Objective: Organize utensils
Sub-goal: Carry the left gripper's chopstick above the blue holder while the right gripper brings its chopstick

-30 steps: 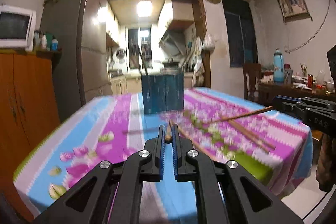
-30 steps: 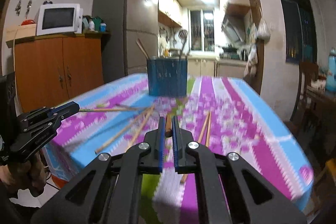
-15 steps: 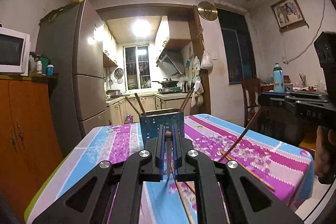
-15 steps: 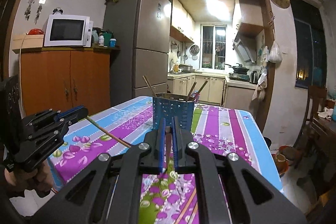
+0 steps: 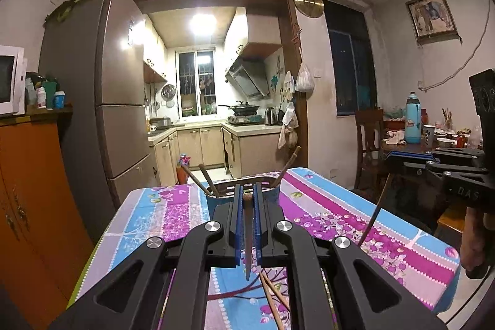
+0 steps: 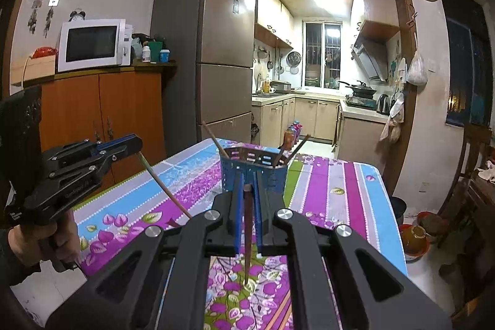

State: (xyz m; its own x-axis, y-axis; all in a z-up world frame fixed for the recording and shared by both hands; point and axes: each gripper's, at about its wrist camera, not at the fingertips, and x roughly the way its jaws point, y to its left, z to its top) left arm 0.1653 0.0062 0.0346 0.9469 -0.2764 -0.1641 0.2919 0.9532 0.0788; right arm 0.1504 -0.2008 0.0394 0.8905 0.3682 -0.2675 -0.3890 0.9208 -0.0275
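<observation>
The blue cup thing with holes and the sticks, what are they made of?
The holder looks like blue plastic: even colour and neat slots, though painted metal is possible. The chopsticks in the grippers look like brown wood or bamboo, matte, tapering to a point.

tablecloth: stripes of purple, magenta, sky blue and green, with flowers and leaves
utensil holder: blue, with slotted holes
chopsticks: brown wood
gripper pads: blue on black frames
cabinet: orange
microwave: white, with a dark door
fridge: grey-brown
</observation>
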